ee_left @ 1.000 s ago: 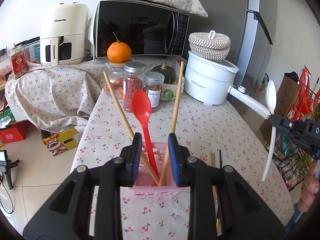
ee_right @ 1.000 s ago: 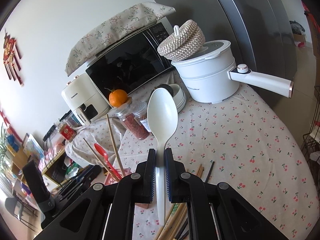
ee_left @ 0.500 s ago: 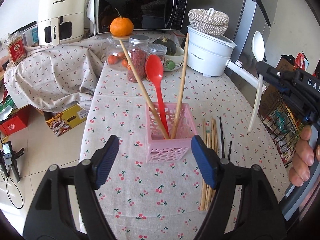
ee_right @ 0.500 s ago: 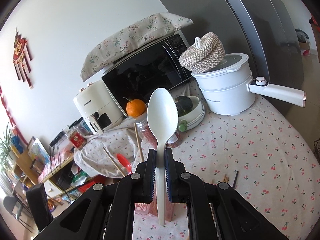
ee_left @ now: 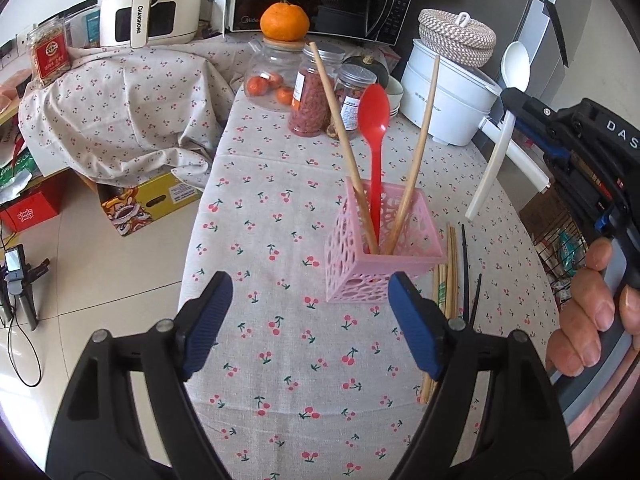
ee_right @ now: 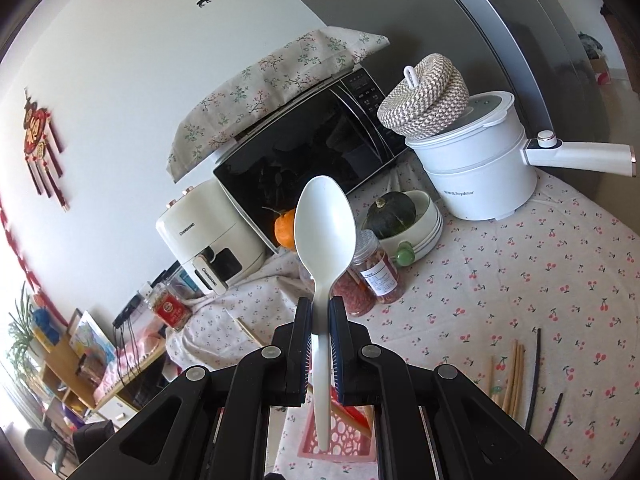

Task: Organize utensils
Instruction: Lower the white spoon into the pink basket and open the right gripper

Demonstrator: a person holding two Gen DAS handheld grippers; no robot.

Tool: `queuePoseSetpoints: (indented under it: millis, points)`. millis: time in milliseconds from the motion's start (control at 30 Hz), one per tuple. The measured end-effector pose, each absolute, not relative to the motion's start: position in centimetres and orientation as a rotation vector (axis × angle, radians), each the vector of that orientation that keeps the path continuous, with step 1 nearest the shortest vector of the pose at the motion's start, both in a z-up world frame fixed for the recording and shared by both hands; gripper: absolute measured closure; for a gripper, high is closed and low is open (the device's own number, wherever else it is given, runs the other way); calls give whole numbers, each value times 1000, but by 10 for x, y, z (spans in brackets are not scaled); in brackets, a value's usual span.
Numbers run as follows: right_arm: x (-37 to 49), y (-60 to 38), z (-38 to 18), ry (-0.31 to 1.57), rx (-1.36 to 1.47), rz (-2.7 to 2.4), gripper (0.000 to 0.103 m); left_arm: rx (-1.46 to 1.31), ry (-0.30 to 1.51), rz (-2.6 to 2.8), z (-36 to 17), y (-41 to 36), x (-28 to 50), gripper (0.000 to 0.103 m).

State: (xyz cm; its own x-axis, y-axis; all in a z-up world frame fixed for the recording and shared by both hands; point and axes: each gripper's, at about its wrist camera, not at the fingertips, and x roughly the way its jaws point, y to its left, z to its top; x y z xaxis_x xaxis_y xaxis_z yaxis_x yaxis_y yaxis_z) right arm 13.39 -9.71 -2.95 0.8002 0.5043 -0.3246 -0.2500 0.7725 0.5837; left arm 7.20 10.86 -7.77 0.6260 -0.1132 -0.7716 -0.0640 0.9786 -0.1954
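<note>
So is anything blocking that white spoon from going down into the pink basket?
Nothing solid lies between them. The white spoon, clamped in the right gripper, hangs above the pink basket. The basket already holds a red spoon and two chopsticks, but open room remains among them.

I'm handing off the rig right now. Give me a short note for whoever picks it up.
Left gripper: open, jaws just widened, nothing between them, short of the pink basket.
Right gripper: shut on the white spoon, bowl up, above the basket.
Done: red spoon and two wooden chopsticks stand in the basket.
Left: drop in the white spoon, then the loose chopsticks lying on the tablecloth beside it.
</note>
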Motion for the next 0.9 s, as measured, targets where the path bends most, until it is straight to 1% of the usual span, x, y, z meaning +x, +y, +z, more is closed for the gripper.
queuePoseSetpoints:
  millis: [100,300,433,533,700,833,900]
  points:
    - [136,-82,-33,468,502,375,94,-235,898,-15,-78,117,72,23]
    - [136,-48,-45,421,315,301,94,-292,901,7,-79,131,75,23]
    - [136,-35,-56,434,274,303,94,-297,907,15,-80,132,76,23]
    - [136,-35,-65,475,292,341,92,-289,921,16,-84,131,78,23]
    - [131,-54,-59,517,373,388,70,-274,932,8,-85,127,79,23]
    - [127,-74,-49,567,379,406,66,-253,944,-16,-87,118,80,23]
    - [125,-85,-47,601,370,403,59,-243,956,-31,-88,112,79,23]
